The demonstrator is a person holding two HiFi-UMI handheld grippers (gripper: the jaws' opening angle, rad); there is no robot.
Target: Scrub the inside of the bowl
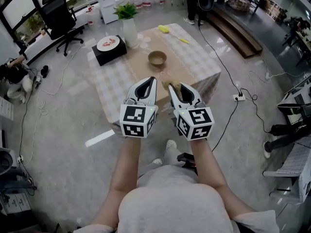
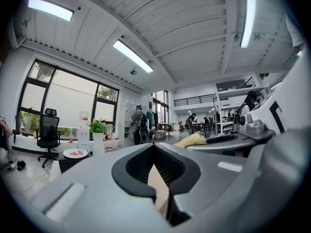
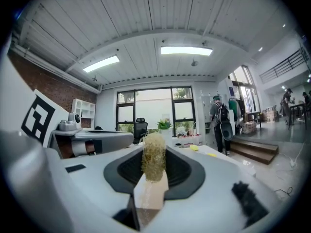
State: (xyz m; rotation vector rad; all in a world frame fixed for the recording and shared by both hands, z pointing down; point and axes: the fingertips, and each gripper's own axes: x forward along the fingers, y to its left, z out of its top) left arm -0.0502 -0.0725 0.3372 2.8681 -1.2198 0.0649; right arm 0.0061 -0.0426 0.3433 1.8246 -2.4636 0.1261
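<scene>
Grey polished floor (image 1: 73, 110) lies under both grippers, which are held side by side short of the table (image 1: 204, 57). The left gripper (image 1: 152, 80) is clenched with nothing in it; its own view shows the dark pads (image 2: 146, 165) meeting at the tip (image 2: 154, 147). The right gripper (image 1: 172, 87) grasps a straw-coloured fibrous scrubber (image 1: 174, 85). The head view gives only a tuft of it at the tip, while the right gripper view shows it pinched upright between the jaws (image 3: 154, 155).

Only the head view shows the bowl (image 1: 157, 58): it stands upright on the tan runner in the middle of the table, well beyond both tips. Left of it a plate (image 1: 109, 43) rests on a black box (image 1: 108, 54), with a potted plant (image 1: 126, 11) just behind. The left gripper view catches that plate (image 2: 75, 153) and plant (image 2: 97, 126) too. Both gripper views add the ceiling lights (image 3: 186, 50) and tall windows (image 2: 63, 98), which the head view misses.
</scene>
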